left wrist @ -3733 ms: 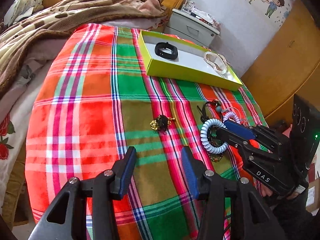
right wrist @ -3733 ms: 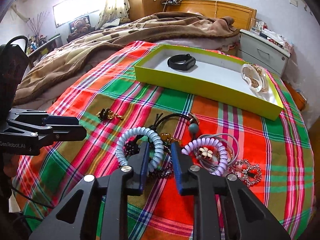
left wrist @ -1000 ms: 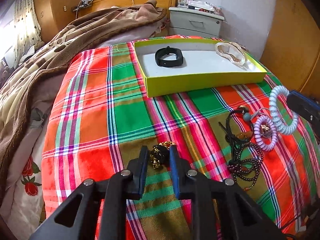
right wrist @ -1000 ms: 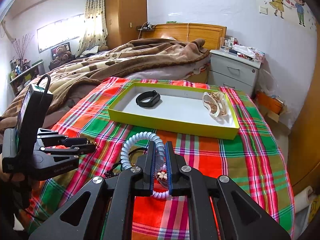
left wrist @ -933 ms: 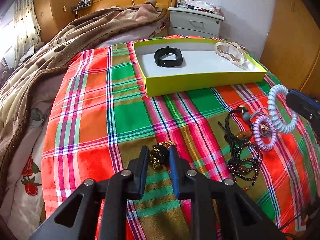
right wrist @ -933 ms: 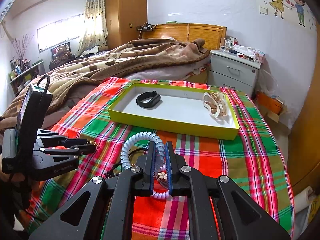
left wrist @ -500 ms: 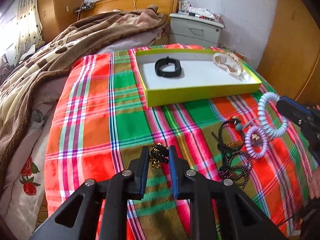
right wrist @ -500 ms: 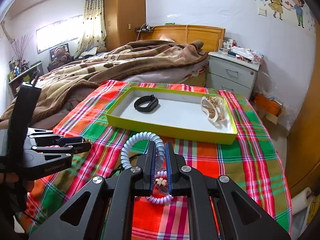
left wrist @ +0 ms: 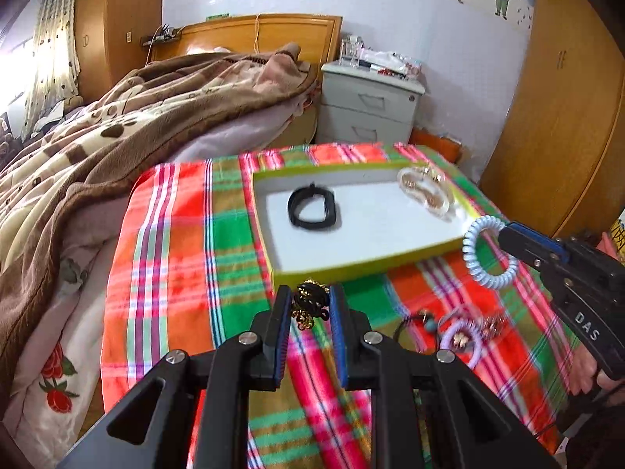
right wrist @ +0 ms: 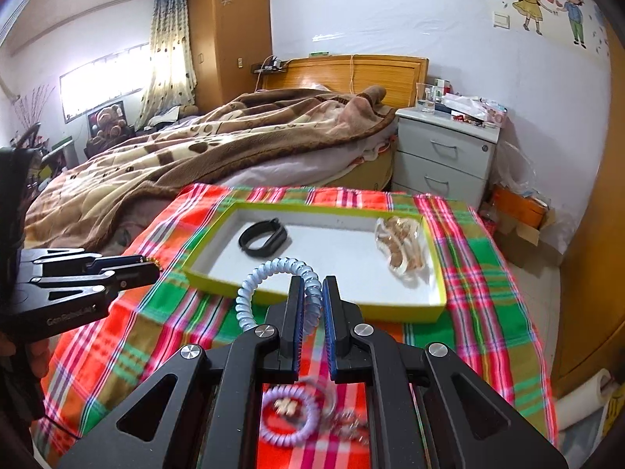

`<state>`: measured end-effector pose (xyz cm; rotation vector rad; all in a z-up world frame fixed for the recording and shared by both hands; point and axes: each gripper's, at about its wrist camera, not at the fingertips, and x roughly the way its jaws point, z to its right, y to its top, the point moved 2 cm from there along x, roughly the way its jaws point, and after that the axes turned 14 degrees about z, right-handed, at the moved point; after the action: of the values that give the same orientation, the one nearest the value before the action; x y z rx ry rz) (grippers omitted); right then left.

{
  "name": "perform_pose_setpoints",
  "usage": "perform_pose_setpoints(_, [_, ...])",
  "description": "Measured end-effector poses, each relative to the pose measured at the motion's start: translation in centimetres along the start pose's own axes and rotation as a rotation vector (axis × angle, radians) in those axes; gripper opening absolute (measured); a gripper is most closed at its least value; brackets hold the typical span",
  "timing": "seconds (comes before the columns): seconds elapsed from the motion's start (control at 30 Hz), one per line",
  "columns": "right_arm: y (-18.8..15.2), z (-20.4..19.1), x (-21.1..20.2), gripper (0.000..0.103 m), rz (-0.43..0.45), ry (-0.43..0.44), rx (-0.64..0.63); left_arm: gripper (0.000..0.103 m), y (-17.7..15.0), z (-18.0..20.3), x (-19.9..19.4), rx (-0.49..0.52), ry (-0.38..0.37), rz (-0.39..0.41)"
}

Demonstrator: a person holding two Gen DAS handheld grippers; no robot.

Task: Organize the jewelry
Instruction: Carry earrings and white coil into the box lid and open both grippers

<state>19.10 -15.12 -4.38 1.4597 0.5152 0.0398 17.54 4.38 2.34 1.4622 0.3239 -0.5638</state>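
the left hand-held gripper [left wrist: 310, 306], which a second ago pinched the black and gold trinket [left wrist: 309, 304] low against the plaid cloth [left wrist: 172, 234], now carries it lifted, just short of the near wall of the yellow tray [left wrist: 351, 267] at its 12 o'clock. the right hand-held gripper [right wrist: 310, 305] has likewise risen with the pale blue coil band [right wrist: 273, 277] pinched between its pads, the loop hanging at 11 o'clock over the tray's front edge. both pieces look ready to drop in. inside the tray, the black bracelet [right wrist: 263, 237] lies at the left and the clear bracelet [right wrist: 400, 248] at the right, with bare white floor between them. the purple coil band [right wrist: 289, 416] and other pieces stay on the surface below. the cloth's right edge falls away near the wardrobe [left wrist: 558, 117].
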Motion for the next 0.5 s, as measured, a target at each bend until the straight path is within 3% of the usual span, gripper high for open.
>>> perform_pose_setpoints(0.3, [2.3,2.0,5.2,0.010,-0.035,-0.043,0.000,0.020,2.9,0.8,3.1,-0.013,-0.021,0.014])
perform_pose_setpoints(0.5, [2.4,3.0,9.4,0.010,-0.109,-0.031,0.021,0.020,3.1,1.1,5.6,-0.022,-0.025,-0.010])
